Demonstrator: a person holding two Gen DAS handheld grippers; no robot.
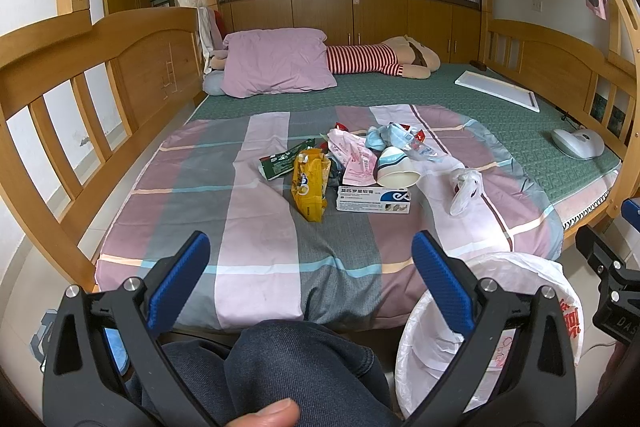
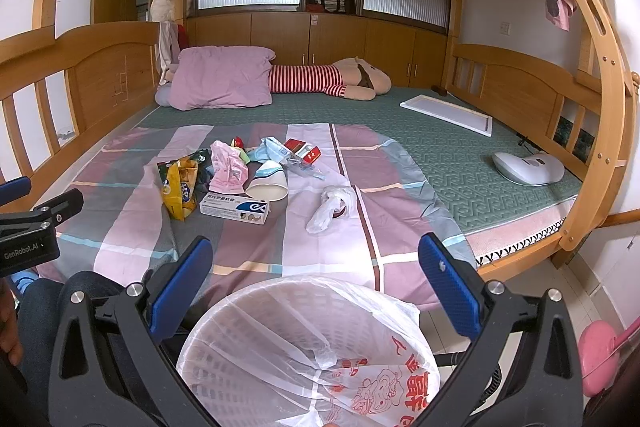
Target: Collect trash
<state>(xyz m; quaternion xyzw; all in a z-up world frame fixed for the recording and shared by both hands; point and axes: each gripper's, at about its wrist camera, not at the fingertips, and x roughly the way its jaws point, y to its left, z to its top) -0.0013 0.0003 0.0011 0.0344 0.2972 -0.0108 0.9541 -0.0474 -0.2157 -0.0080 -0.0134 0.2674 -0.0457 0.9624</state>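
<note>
- Fingers were spread wide and empty on both sides: the left gripper (image 1: pixel 310 259) hung over the near part of the bed, the right gripper (image 2: pixel 316 263) sat right above the lined wastebasket (image 2: pixel 308 351).
- The trash pile (image 1: pixel 352 159) lay well ahead of both, mid-blanket (image 1: pixel 256 227), so the reach had to go forward, away from the bed's near edge.
- Closest pieces were the yellow snack bag (image 1: pixel 310 183), long axis running toward and away from the fingers, and the white medicine box (image 1: pixel 374 199), lying crosswise.
- Left looked nearer to those two imo. The crumpled white plastic bag (image 2: pixel 330 207) lay apart to the right, more in line with the right gripper.
- Plenty of open blanket around the pile. The person's knee (image 1: pixel 280 363) sat under the left gripper, and the basket was just off the bed's near edge.
</note>
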